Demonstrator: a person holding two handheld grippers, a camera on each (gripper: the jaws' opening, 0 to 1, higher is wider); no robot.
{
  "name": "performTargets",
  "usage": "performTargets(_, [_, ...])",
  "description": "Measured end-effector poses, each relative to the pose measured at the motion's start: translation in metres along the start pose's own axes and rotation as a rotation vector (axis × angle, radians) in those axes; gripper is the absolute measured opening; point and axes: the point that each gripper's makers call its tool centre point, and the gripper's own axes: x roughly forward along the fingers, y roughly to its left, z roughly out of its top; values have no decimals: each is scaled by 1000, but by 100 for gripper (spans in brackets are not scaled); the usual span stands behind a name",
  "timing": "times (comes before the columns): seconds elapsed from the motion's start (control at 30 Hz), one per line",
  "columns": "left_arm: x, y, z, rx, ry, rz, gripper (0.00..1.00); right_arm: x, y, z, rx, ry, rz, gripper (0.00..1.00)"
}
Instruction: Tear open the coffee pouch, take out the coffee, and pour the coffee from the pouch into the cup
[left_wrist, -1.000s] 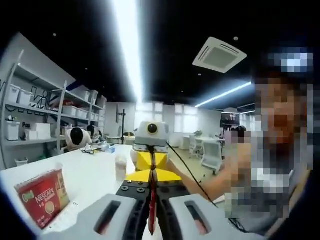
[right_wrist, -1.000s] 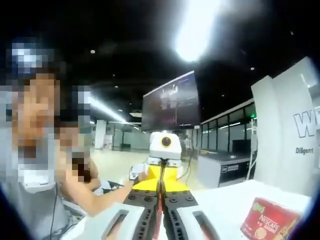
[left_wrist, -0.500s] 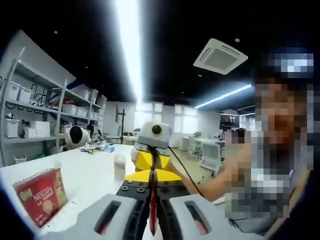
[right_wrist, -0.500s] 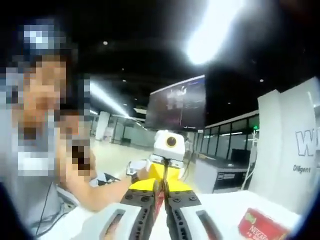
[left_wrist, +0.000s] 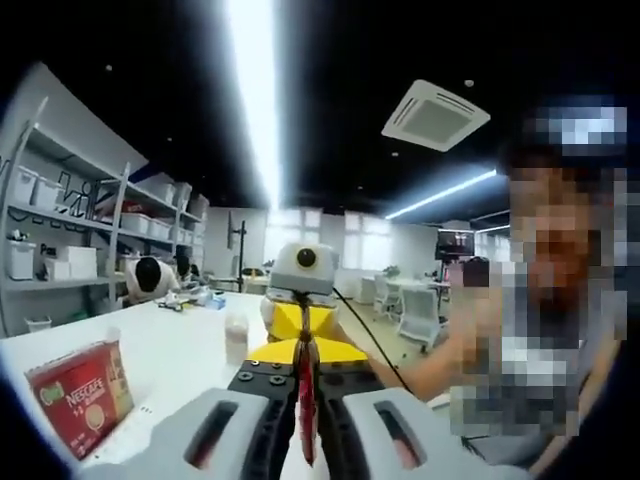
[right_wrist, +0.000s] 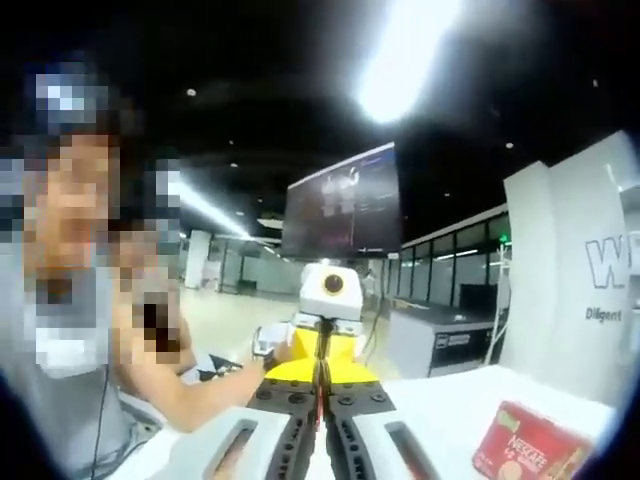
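So both grippers are facing each other nose to nose here. In the left gripper view, the left gripper (left_wrist: 305, 425) has its jaws pressed together on a thin red coffee pouch (left_wrist: 306, 400) that stands edge-on right in the slit between them. Straight ahead of the jaws is the right gripper (left_wrist: 300, 345), yellow body, clamped on the far end of the same strip. Same story in the right gripper view: the right gripper (right_wrist: 320, 430) has its jaws closed on the pouch (right_wrist: 319, 402), and the left gripper (right_wrist: 320, 365) sits dead ahead holding the other end.

A small pale cup (left_wrist: 236, 338) stands on the white surface (left_wrist: 180, 360), ahead and a bit left of the left jaws, well apart from the pouch. A red Nescafe box (left_wrist: 82, 395) sits further left; in the right gripper view the box (right_wrist: 525, 448) is off to the right of the jaws. A person's arm (right_wrist: 200, 385) reaches in from the left.
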Motion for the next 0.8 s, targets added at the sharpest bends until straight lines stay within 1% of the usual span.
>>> performTargets(0.2, [1, 0, 0, 0, 3, 3, 6, 1, 3, -2, -21, 11, -2, 2])
performTargets(0.33, [1, -2, 1, -8, 2, 4, 4, 0, 0, 0, -33, 7, -4, 2])
performTargets(0.43, [1, -6, 3, -48, 8, -7, 4, 1, 2, 1, -46, -4, 2, 2])
performTargets(0.5, [1, -9, 4, -84, 8, -23, 4, 3, 8, 4, -62, -19, 13, 2])
performTargets(0.57, [0, -10, 5, -90, 7, -23, 3, 4, 8, 6, -77, -30, 11, 2])
performTargets(0.63, [0, -11, 5, -95, 6, -20, 3, 5, 7, 6, -81, -34, 10, 2])
performTargets(0.8, [-1, -7, 1, -92, 25, 18, 3, 5, 2, 2, -55, -9, -16, 2])
